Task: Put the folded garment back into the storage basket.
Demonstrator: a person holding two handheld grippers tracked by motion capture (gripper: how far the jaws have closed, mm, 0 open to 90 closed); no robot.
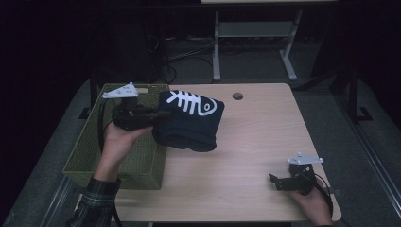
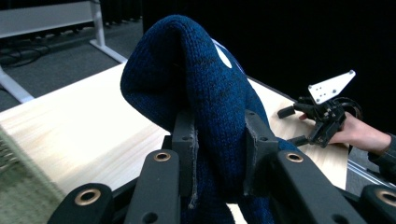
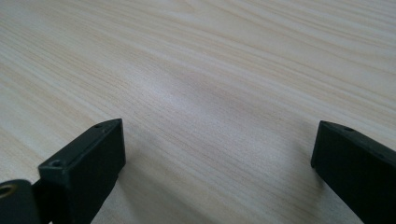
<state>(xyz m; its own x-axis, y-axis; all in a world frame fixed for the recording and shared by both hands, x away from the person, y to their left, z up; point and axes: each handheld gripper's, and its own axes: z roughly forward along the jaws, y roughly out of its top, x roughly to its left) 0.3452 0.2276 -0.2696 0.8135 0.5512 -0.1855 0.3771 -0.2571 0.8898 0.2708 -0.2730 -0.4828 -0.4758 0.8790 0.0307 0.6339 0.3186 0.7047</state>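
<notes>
Pinching the folded navy sweater (image 2: pixel 205 93) between its jaws, my left gripper (image 1: pixel 153 115) holds it off the desk (image 1: pixel 255 137) near the far left corner, just beside the green basket (image 1: pixel 90 158). My right gripper (image 1: pixel 278 182), jaws spread wide with nothing between them, rests on the wood by the near right corner.

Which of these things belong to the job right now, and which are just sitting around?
In the job:
- left tongs, shut on the blue knit garment
- green basket beside it

Lying about:
- right tongs, open, resting on the table
- grey stand behind
</notes>
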